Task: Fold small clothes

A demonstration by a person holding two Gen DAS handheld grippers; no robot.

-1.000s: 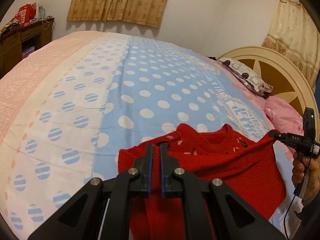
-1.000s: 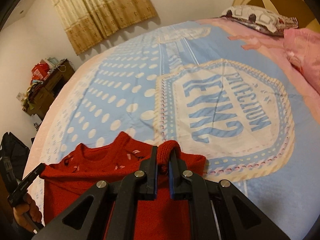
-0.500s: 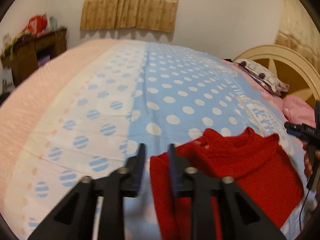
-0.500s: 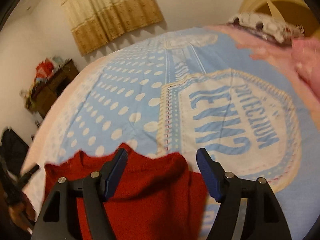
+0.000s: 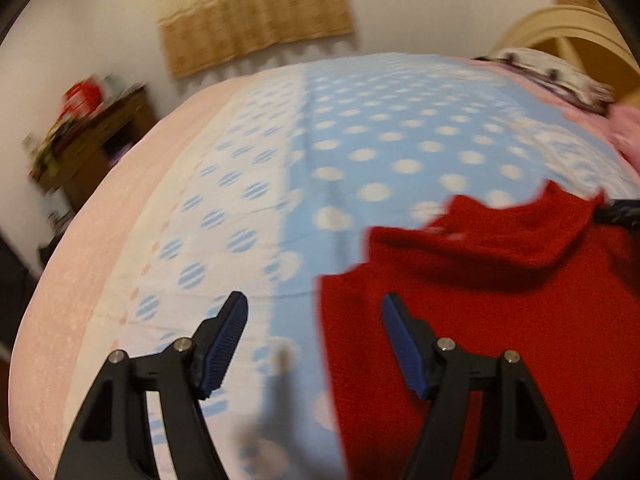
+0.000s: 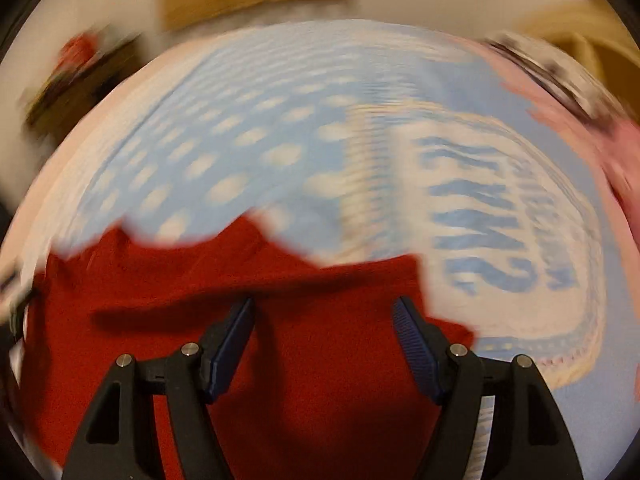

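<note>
Garment: small red knitted sweater (image 5: 480, 280) lies flat on the blue polka-dot bedspread (image 5: 380, 140) | left gripper (image 5: 314, 312): jaws opening, holding nothing | right gripper (image 6: 324, 316): jaws wide, empty, above sweater | advice: grip one edge squarely, fold evenly.

One red sweater (image 5: 500, 300), one bedspread (image 5: 360, 152) — two grippers, one pillow (image 5: 552, 72)

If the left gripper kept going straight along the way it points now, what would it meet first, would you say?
Most likely the polka-dot bedspread, just beside the left edge of the red sweater. The left gripper, jaws opening with nothing between them, straddles that edge, and blur leaves depth uncertain.
</note>
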